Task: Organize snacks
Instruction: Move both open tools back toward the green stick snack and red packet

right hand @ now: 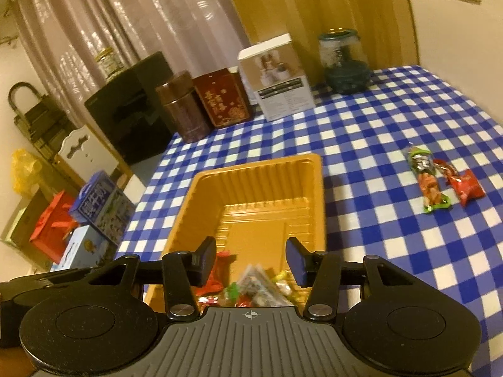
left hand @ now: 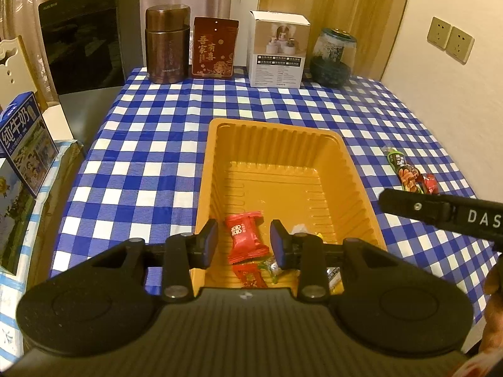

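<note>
An orange plastic tray [left hand: 273, 127] [right hand: 251, 165] sits on the blue-checked tablecloth. My left gripper [left hand: 244, 242] hovers open over the tray's near end, above a red wrapped candy [left hand: 246, 238] and several other sweets. My right gripper [right hand: 251, 259] is also open over the near end, with a blurred clear packet [right hand: 256, 286] below its jaws among a pile of sweets; whether the packet rests or falls I cannot tell. To the right of the tray, on the cloth, lie a long green-and-red snack packet [left hand: 405, 169] [right hand: 427, 182] and a small red candy [left hand: 430, 183] [right hand: 465, 188].
At the table's far edge stand a brown canister [left hand: 168, 44], a red tin [left hand: 214, 48], a white box [left hand: 276, 53] and a glass jar [left hand: 334, 56]. A blue milk carton [left hand: 25, 138] stands left of the table. The right gripper's black side [left hand: 440, 212] crosses the left wrist view.
</note>
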Demonstrator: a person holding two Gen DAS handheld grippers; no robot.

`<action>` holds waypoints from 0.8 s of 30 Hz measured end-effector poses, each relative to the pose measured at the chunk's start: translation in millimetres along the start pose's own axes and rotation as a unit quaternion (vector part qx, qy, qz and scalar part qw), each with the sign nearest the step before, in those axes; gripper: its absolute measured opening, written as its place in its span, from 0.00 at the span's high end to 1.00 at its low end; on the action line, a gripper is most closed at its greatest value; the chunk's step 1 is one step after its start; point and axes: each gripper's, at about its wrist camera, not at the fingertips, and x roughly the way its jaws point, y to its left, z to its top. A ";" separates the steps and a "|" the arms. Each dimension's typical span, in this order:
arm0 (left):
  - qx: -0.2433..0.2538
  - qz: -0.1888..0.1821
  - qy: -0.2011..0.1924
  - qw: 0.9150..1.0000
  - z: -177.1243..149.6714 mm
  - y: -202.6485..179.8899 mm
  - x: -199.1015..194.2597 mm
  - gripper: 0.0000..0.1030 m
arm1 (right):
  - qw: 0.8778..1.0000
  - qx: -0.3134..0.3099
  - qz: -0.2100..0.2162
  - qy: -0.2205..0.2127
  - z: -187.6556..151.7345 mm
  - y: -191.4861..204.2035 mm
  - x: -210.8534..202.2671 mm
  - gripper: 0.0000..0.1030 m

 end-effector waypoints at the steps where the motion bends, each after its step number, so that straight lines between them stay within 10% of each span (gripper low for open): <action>1: 0.001 -0.001 0.000 1.000 0.0 -0.4 -0.5 0.68 | 1.000 0.003 -0.006 0.000 0.0 -2.6 -2.2 0.52; 24: 0.050 -0.034 -0.021 0.998 4.9 -64.3 -33.9 0.60 | 0.996 -0.001 -0.079 -0.051 -0.4 -33.8 -82.8 0.50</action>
